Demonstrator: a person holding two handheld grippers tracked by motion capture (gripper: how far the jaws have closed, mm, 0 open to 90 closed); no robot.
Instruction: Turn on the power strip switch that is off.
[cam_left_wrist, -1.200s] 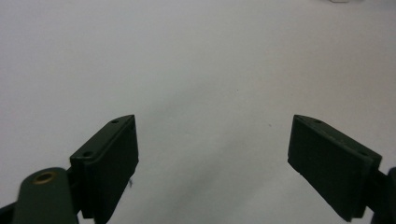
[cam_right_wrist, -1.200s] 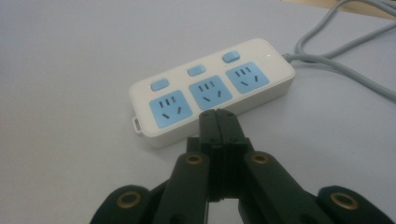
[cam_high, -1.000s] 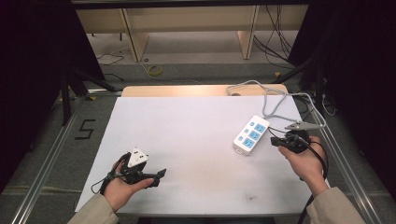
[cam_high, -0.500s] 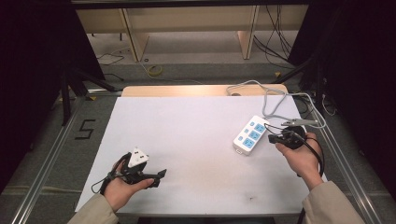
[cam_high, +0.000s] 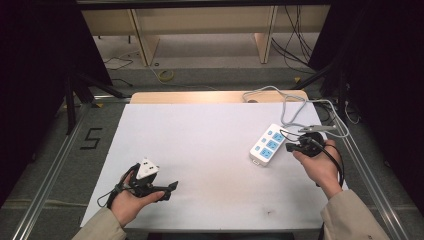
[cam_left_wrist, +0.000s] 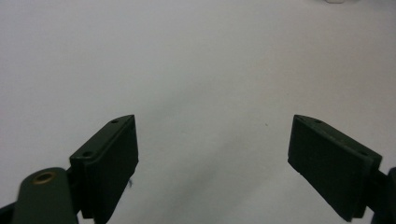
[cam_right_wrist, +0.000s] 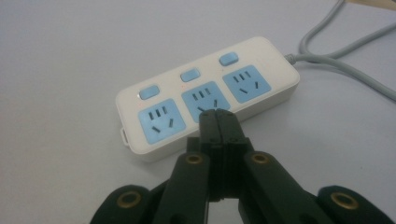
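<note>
Right claw (cam_right_wrist: 217, 116) pressed together, empty, tips just short of the power strip (cam_right_wrist: 205, 100), aimed at its middle socket; its three blue switches lie beyond. Likely step: closing in to press a switch. Next move calls for a short push forward. Left claw (cam_left_wrist: 212, 154) apart, idle over bare table (cam_left_wrist: 196, 60)

Bare white table (cam_high: 210, 145) is lying open between both hands, offering free passage. The power strip (cam_high: 268, 145) is sitting just beside the right gripper (cam_high: 292, 147), blocking its path ahead, while the grey cable (cam_high: 290, 107) is looping across the far right corner.
</note>
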